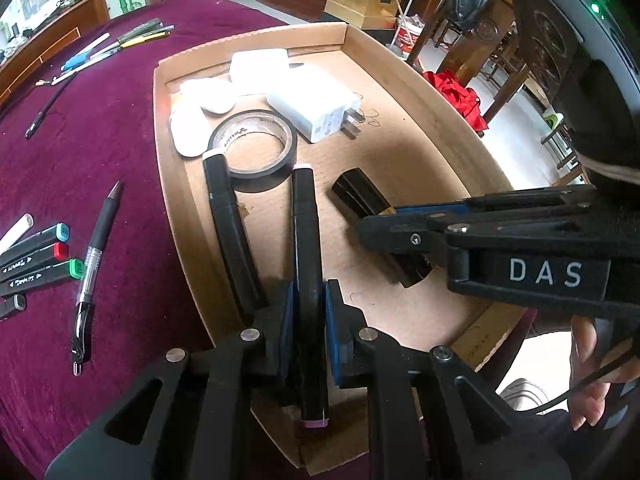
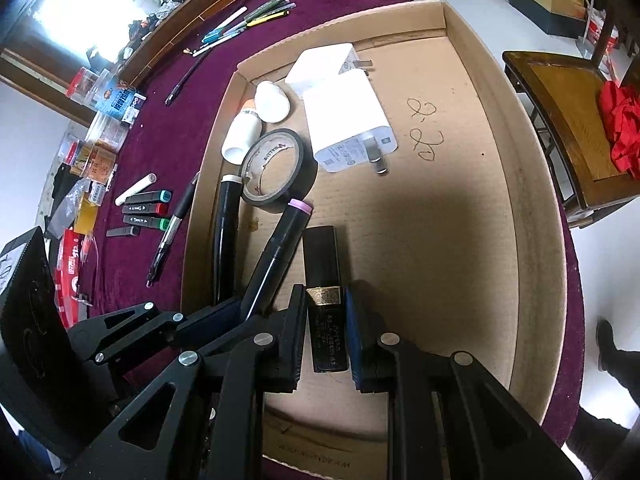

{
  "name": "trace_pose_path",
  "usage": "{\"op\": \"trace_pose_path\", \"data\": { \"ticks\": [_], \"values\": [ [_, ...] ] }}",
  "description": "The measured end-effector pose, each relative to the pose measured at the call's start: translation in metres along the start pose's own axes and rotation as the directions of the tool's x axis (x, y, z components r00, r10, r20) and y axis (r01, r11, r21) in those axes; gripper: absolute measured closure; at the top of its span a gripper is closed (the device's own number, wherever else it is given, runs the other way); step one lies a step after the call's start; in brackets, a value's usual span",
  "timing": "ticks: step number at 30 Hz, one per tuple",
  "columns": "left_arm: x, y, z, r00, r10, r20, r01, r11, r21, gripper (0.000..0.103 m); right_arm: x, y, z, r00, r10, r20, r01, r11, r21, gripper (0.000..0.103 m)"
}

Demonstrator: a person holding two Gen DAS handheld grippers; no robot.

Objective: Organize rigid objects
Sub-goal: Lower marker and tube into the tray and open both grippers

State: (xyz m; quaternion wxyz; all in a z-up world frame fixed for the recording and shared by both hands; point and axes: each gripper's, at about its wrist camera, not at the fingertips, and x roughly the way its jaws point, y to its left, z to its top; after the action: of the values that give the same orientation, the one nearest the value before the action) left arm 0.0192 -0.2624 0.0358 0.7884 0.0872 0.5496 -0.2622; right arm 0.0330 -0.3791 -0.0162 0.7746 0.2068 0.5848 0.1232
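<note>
Left gripper [image 1: 309, 312] fingers clamp a pink-capped black marker [image 1: 306, 240] over the cardboard tray [image 2: 528, 240]. Right gripper [image 2: 325, 320] fingers grip a black-and-gold lipstick tube [image 2: 322, 272] just right of it.

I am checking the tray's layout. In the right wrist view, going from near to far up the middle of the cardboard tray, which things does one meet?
Black gold-banded tube held in the right gripper → roll of black tape → large white charger → smaller white charger.
</note>
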Motion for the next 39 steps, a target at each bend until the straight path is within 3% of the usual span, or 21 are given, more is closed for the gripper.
{"op": "trace_pose_path", "data": {
  "ticks": [14, 22, 26, 39],
  "values": [
    [-0.002, -0.003, -0.008, 1.000, -0.003, -0.006, 0.003, 1.000, 0.017, 0.090, 0.000, 0.001, -0.006, 1.000, -0.006, -0.003, 0.006, 1.000, 0.020, 0.086],
    [-0.006, -0.005, -0.010, 1.000, 0.002, 0.003, -0.002, 1.000, 0.027, 0.086, -0.010, -0.002, -0.011, 1.000, -0.016, 0.021, 0.015, 0.999, 0.036, 0.077],
    [-0.013, -0.010, -0.011, 1.000, 0.011, 0.024, -0.012, 0.999, 0.043, 0.077, -0.016, -0.005, -0.013, 0.999, -0.010, 0.044, 0.007, 0.998, 0.059, 0.072],
    [-0.043, 0.002, -0.019, 0.995, 0.008, 0.104, -0.010, 1.000, 0.024, 0.076, -0.034, 0.014, -0.013, 0.991, -0.012, 0.132, 0.006, 0.999, 0.049, 0.072]
  ]
}}
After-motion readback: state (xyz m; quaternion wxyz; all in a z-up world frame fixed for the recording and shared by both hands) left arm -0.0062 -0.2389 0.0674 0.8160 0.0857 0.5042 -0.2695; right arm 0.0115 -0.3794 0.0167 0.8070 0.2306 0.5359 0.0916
